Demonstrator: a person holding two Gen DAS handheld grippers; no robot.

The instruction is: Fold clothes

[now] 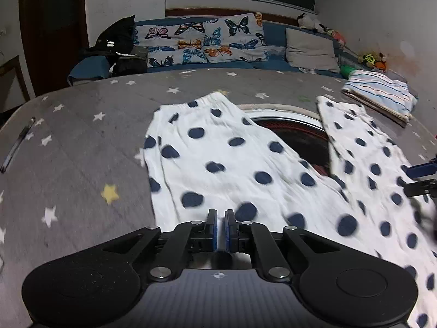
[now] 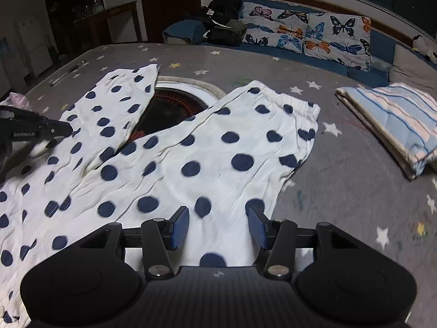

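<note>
A white garment with navy polka dots (image 1: 218, 150) (image 2: 204, 147) lies spread on the grey star-patterned cover (image 1: 82, 136). Its two long parts splay in a V around a round dark recess (image 1: 289, 134) (image 2: 169, 106). My left gripper (image 1: 221, 217) is shut, with its pads nearly touching over the garment's near edge; I see no cloth between them. In the right wrist view it shows at the left edge (image 2: 54, 131). My right gripper (image 2: 218, 218) is open above the near part of the garment, with nothing between its pads. It also shows at the left wrist view's right edge (image 1: 420, 183).
A folded striped cloth (image 1: 379, 93) (image 2: 396, 120) lies at the far right. A pen (image 1: 16, 145) rests on the left side of the cover. Butterfly cushions (image 1: 202, 41) and dark bags (image 2: 224, 19) line the sofa behind. A small pink cloth (image 2: 19, 99) sits far left.
</note>
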